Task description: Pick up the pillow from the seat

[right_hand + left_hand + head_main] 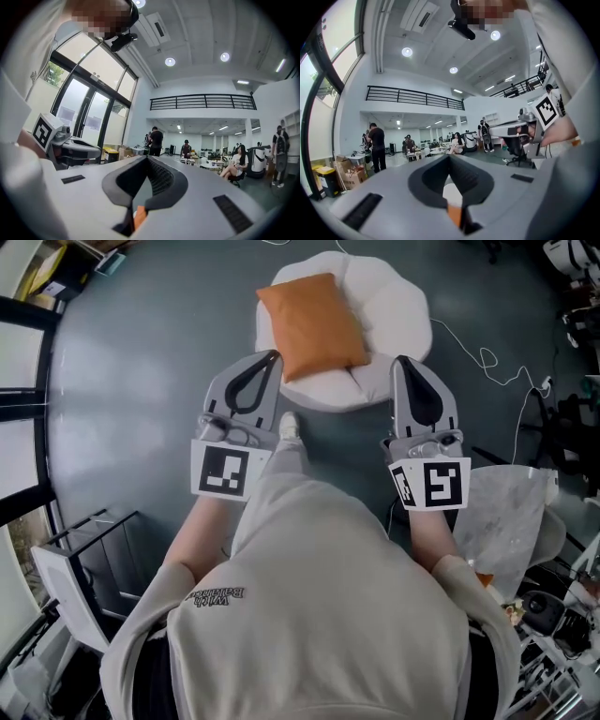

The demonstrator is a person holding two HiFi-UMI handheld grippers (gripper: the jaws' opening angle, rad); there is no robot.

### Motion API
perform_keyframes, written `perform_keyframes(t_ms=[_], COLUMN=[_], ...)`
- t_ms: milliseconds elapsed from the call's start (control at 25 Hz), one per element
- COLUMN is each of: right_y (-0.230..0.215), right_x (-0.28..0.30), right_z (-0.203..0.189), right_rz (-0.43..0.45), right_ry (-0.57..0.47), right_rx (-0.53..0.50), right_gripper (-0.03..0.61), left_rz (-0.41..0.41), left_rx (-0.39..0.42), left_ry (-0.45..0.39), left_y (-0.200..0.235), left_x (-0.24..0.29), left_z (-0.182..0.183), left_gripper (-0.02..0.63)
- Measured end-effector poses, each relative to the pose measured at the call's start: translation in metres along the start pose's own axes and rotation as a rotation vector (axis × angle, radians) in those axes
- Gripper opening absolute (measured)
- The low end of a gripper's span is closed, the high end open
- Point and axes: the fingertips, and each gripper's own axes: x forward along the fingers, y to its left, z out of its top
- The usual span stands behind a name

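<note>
Showing whole in head view: pillow [312, 324]

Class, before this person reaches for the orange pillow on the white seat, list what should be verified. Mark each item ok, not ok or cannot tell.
1. Orange pillow lies in plain sight on the white seat, with nothing on top: ok.
2. Left gripper jaws apart, ready to grasp: not ok, they are together and empty.
3. Right gripper jaws apart: not ok, they are together and empty.
4. Grippers point toward the seat, one on each side of the pillow's near edge: ok.
5. Gripper height relative to the pillow: cannot tell.
6. White cable on the floor lies right of the seat, outside the approach: ok.
</note>
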Motion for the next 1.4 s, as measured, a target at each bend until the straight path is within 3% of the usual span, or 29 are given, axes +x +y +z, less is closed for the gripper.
perform_keyframes(t_ms=[200, 400, 880, 1240, 1400], right_y=[-0.006, -0.017, -0.058, -0.086, -0.111], right_x=[0.069, 0.112, 0.154, 0.171, 0.175], right_z=[0.004, 0.011, 0.009, -0.002, -0.018], right_rz=[-0.009, -0.010, 0.003, 0.145, 0.156], right_ry=[0.018, 0.023, 0.012, -0.003, 0.016], right_rx=[0.002, -0.025, -0.017, 0.008, 0.036], right_gripper=[0.009, 0.009, 0.009, 0.009, 0.009], left_rz=[-0.026, -0.042, -0.069, 0.073, 0.135], left_rx=[-0.018, -0.037, -0.031, -0.043, -0.060], left_ry=[0.026, -0.017, 0.006, 0.054, 0.085], left_y=[0.054, 0.087, 0.098, 0.089, 0.089], left_x=[0.037, 0.061, 0.109, 0.131, 0.143], left_z=[-0.010, 0.000, 0.001, 0.003, -0.003], left_gripper=[0.009, 0.009, 0.009, 0.009, 0.011])
